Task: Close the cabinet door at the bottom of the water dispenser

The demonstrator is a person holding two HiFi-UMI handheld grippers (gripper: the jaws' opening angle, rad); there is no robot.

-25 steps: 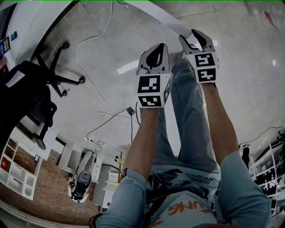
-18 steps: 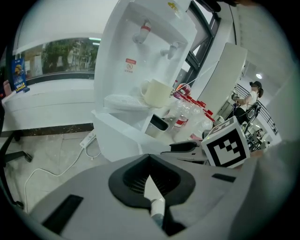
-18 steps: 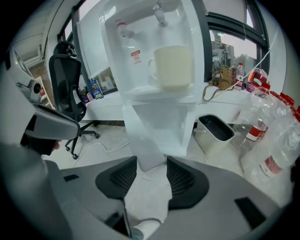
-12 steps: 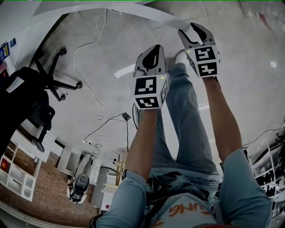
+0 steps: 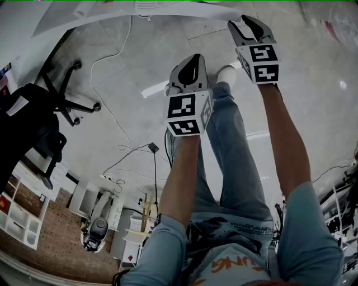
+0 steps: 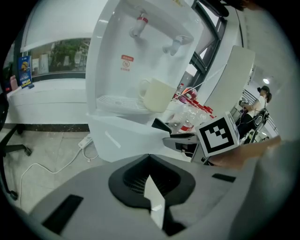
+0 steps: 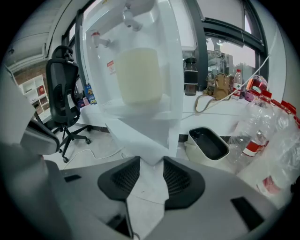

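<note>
The white water dispenser (image 6: 140,56) stands ahead, a cream mug (image 6: 157,93) on its drip tray. Its bottom cabinet door (image 5: 140,14) hangs open as a white panel at the top of the head view, and it also fills the middle of both gripper views (image 6: 126,140) (image 7: 140,136). My right gripper (image 5: 246,28) has reached the door's edge. Its jaws are closing, with the door's lower corner in the gap between the pads (image 7: 152,164), not pinched. My left gripper (image 5: 190,70) hangs lower and short of the door, with its pads together (image 6: 149,157) and nothing in them.
A black office chair (image 5: 39,123) stands at the left, with a white cable (image 5: 112,84) trailing over the tiled floor. My own legs (image 5: 235,145) are below the grippers. Plastic bottles (image 7: 267,140) and a white tub (image 7: 206,145) sit right of the dispenser.
Both grippers have moved toward the door at the top of the head view, the right one farther. More of the white door now shows.
</note>
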